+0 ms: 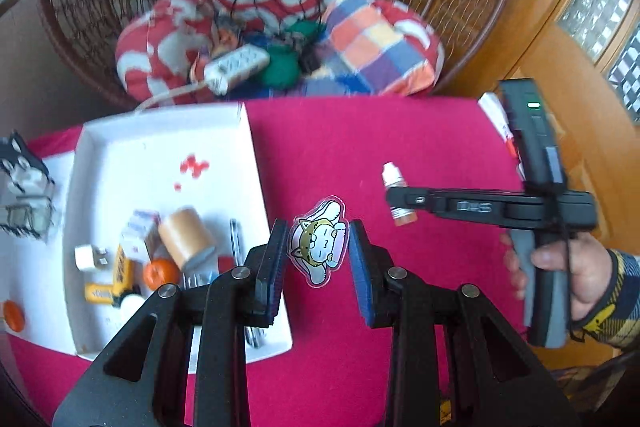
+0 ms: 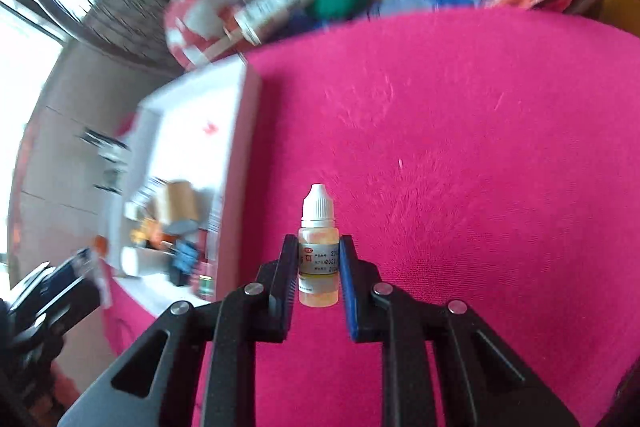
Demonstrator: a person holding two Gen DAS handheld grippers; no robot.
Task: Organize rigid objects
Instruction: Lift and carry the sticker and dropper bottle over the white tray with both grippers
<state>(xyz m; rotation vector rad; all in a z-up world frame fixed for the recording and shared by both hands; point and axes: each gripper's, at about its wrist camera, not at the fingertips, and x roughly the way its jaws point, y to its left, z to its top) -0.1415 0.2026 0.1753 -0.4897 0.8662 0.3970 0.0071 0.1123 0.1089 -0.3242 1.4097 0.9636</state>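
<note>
With the right gripper (image 2: 319,269) pinching the dropper bottle (image 2: 319,247) and the left gripper (image 1: 318,253) apparently clamped on the sticker (image 1: 318,241), carry both level over the white tray (image 1: 160,155) wall.

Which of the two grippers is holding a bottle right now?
The right gripper: its pads clamp a small dropper bottle with a white cap. The left gripper holds a flat cartoon-cat charm instead.

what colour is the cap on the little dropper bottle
White, on the dropper bottle held in the right gripper; clearest in the right wrist view.
</note>
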